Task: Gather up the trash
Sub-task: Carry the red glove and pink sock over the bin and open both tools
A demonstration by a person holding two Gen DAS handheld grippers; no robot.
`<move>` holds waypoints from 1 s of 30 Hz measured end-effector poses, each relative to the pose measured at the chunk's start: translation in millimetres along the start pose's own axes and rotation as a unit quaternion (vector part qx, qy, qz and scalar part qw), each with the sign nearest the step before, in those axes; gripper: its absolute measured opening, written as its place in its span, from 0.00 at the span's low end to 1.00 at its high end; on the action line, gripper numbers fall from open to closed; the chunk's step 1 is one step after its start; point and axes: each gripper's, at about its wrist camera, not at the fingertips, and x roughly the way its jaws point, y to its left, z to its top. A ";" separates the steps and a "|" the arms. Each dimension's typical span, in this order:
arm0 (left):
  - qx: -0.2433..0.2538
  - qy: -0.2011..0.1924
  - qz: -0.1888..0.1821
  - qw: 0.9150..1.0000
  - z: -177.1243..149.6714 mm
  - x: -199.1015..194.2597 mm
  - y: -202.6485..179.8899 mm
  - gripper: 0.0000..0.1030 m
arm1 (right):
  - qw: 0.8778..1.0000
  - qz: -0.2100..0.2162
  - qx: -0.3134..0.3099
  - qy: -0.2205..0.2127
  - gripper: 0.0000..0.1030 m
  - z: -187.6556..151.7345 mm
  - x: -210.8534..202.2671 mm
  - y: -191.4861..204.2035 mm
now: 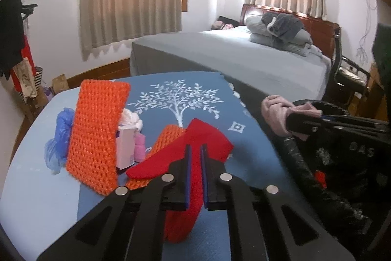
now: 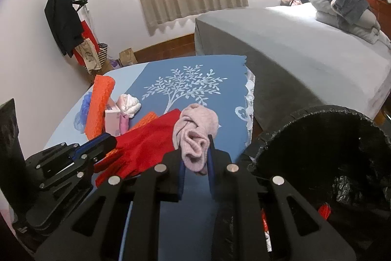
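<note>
My left gripper (image 1: pixel 195 151) is shut on a red cloth (image 1: pixel 195 138) and holds it above the blue table (image 1: pixel 36 187). The red cloth also shows in the right wrist view (image 2: pixel 144 138). My right gripper (image 2: pixel 195 146) is shut on a pink knitted cloth (image 2: pixel 195 129), held beside the rim of a black-lined trash bin (image 2: pixel 317 151). In the left wrist view the pink cloth (image 1: pixel 276 111) hangs at the bin's rim (image 1: pixel 300 163). On the table stand an orange knitted piece (image 1: pixel 97 133), a blue plastic bag (image 1: pixel 58 138), a small pink-white box (image 1: pixel 125 148) and a white wad (image 1: pixel 133 119).
A blue mat with a white tree print (image 1: pixel 180 99) covers the table. A grey bed (image 1: pixel 244 58) stands behind table and bin. A coat rack with dark clothes (image 2: pixel 63 16) is at the far left wall. Some red trash (image 2: pixel 325 209) lies in the bin.
</note>
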 end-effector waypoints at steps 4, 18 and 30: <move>-0.005 0.016 0.029 0.999 -4.1 14.4 2.9 0.37 | 1.000 0.003 0.000 0.005 0.14 -2.0 2.6 -0.1; -0.007 0.019 0.017 1.000 -10.8 19.8 6.0 0.03 | 1.000 0.006 0.003 0.011 0.14 -1.8 8.6 -1.5; -0.022 -0.039 -0.009 0.999 19.6 -16.2 -2.7 0.02 | 1.000 0.004 0.010 -0.015 0.14 7.4 -13.3 -8.7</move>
